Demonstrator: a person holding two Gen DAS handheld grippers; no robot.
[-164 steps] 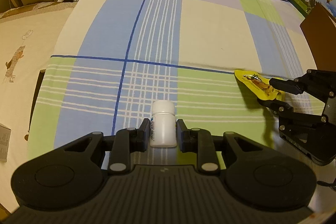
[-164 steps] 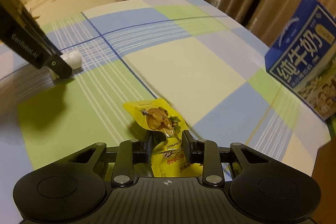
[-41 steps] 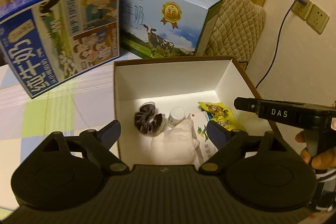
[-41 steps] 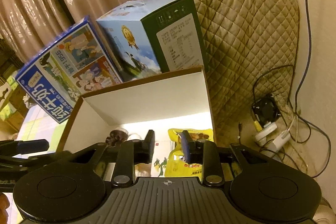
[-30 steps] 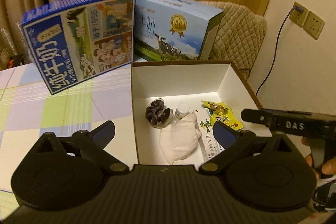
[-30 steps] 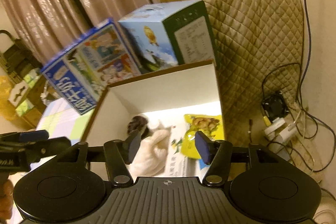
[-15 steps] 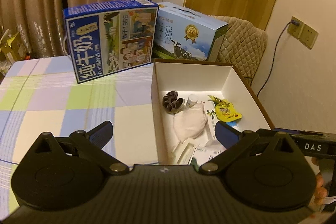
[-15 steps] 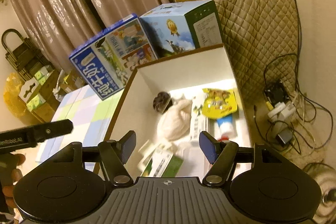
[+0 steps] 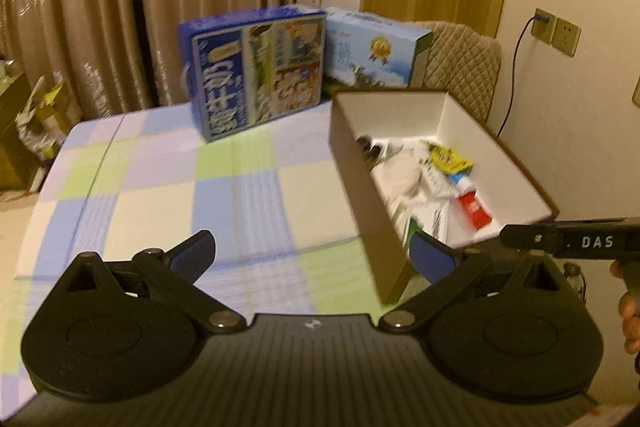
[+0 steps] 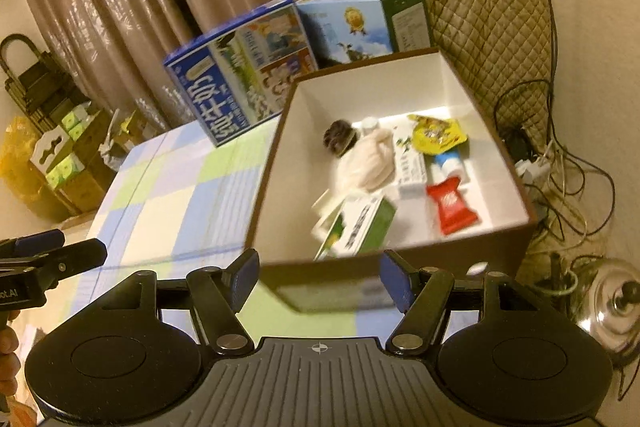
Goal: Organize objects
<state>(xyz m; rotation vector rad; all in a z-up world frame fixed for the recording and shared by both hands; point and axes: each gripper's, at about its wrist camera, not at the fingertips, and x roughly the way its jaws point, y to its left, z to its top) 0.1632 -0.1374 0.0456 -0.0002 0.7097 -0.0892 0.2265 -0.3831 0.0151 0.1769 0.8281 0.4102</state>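
A brown cardboard box point(image 9: 360, 183) point(image 10: 400, 275) with white inside stands at the right end of the checked tablecloth point(image 9: 168, 187) point(image 10: 168, 199). Inside lie a yellow snack pouch point(image 9: 448, 158) point(image 10: 436, 135), a small white bottle point(image 10: 369, 125), a dark scrunchie point(image 10: 339, 139), a white cloth bundle point(image 10: 370, 159), a red packet point(image 10: 452, 205), a green-and-white carton point(image 10: 356, 227) and more. My left gripper point(image 9: 314, 255) hangs open and empty above the cloth, left of the box's near corner. My right gripper point(image 10: 320, 277) is open and empty before the box's near wall.
Two milk cartons, a dark blue one point(image 9: 260, 67) point(image 10: 236, 75) and a light blue one point(image 9: 372, 51) point(image 10: 360, 23), stand behind the box. A quilted chair back point(image 10: 492, 39), loose cables point(image 10: 560, 163) and a steel kettle point(image 10: 612, 303) are to the right. Stacked boxes point(image 10: 60, 163) sit far left.
Both grippers let go of the white bottle and the yellow pouch, which now lie in the box. Both have since drawn back and up from it, jaws wide.
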